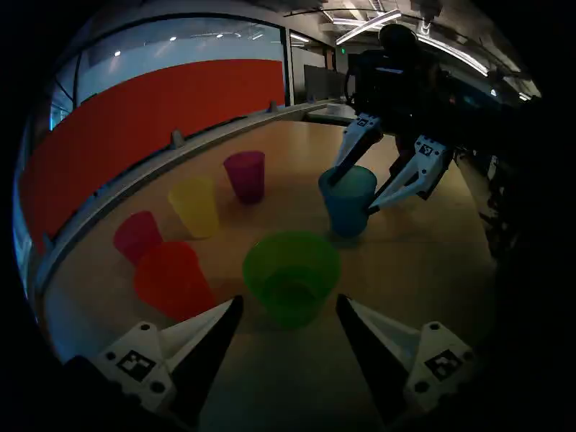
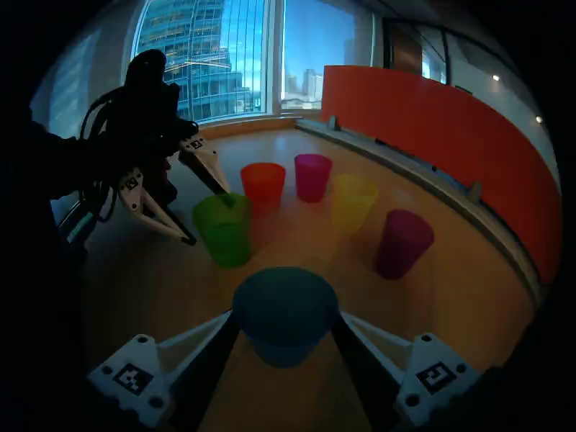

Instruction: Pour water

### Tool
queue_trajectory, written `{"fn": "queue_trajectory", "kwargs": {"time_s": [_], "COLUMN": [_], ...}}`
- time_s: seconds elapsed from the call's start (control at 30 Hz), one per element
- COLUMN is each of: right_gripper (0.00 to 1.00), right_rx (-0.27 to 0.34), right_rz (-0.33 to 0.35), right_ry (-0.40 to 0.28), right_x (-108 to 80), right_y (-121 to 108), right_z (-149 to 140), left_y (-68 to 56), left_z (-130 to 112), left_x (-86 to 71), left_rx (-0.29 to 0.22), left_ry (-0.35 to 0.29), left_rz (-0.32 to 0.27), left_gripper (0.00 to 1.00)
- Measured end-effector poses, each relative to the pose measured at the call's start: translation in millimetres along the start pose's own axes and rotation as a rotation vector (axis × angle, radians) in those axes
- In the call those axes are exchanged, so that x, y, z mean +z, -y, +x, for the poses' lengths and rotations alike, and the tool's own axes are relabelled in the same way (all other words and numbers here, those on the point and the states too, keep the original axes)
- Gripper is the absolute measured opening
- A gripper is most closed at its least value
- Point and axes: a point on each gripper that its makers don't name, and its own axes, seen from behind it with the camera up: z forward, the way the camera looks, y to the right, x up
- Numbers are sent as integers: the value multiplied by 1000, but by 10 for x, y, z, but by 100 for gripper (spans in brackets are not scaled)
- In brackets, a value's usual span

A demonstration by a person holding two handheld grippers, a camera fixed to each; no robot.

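A translucent green cup [image 1: 291,277] and a blue cup [image 1: 348,198] stand upright, near each other, on the wooden table [image 1: 432,259].

Pale wooden surface [image 1: 425,266] is carrying six plastic cups, all standing upright directly on it. I'm seeing the green cup [image 1: 291,277] sitting near the middle and the blue cup [image 1: 348,200] standing near it. Orange cup [image 1: 171,279], red cup [image 1: 137,234], yellow cup [image 1: 194,207] and purple cup [image 1: 245,176] are curving along the surface's raised edge.
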Motion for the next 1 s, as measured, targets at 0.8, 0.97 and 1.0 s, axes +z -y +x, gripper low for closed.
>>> {"fn": "queue_trajectory", "kwargs": {"time_s": [0.8, 0.97, 1.0], "right_gripper": [100, 100, 100], "right_rx": [-1, 7, 9], "right_rz": [-29, -33, -34], "right_ry": [6, 7, 7], "right_x": [-55, -60, -64], "right_y": [-18, -6, -4], "right_z": [-132, -144, -144], "left_y": [-36, -11, -6], "left_z": [-54, -68, -71], "left_x": [-97, -134, -145], "left_rx": [3, 0, -1], "left_ry": [9, 9, 9], "left_rz": [15, 25, 28], "left_gripper": [96, 96, 96]}}
